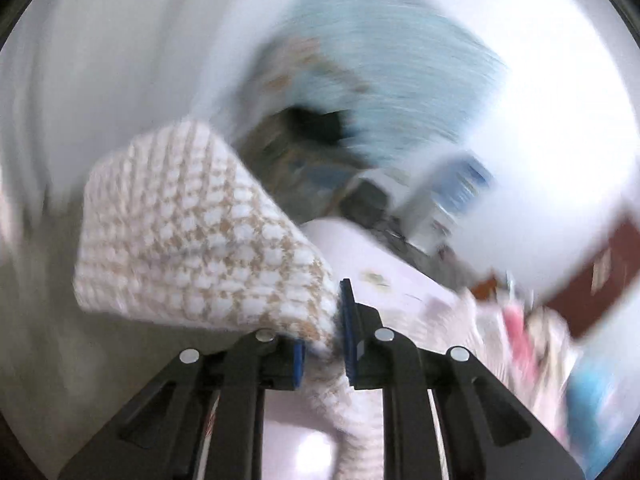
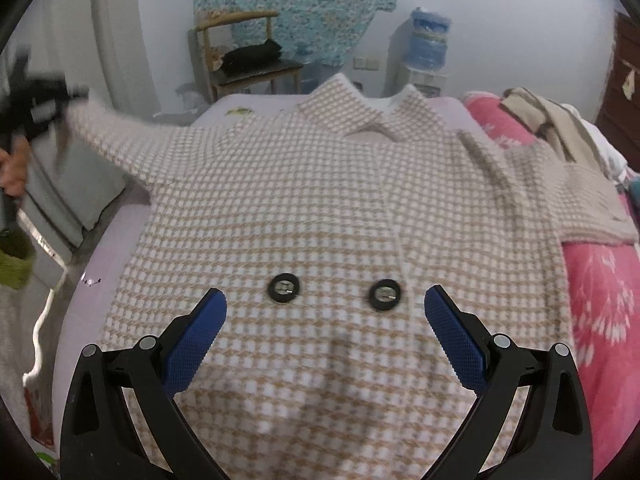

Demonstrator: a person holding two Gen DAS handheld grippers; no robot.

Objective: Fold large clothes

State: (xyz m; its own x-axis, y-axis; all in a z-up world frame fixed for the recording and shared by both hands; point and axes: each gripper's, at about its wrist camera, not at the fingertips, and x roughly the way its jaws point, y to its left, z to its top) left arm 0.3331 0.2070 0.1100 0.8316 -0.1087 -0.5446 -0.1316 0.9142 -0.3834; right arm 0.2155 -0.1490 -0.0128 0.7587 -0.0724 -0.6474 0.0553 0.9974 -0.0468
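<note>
We see the houndstooth jacket (image 2: 320, 208) spread flat on the bed (image 2: 132, 236), collar away from us. Our left gripper (image 1: 324, 340) pinches its sleeve (image 1: 192, 236), seemingly the cuff end given the blur. Our right gripper (image 2: 326, 320) hovers spread wide above the two black buttons (image 2: 283, 288).

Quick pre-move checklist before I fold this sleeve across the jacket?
1. Left tongs shut on the sleeve: ok.
2. Right tongs open, nothing held: ok.
3. Checked jacket lies flat on the bed, front up: ok.
4. Both buttons fastened: cannot tell.
5. Other sleeve lies flat: not ok, it drapes onto the pink blanket.
</note>
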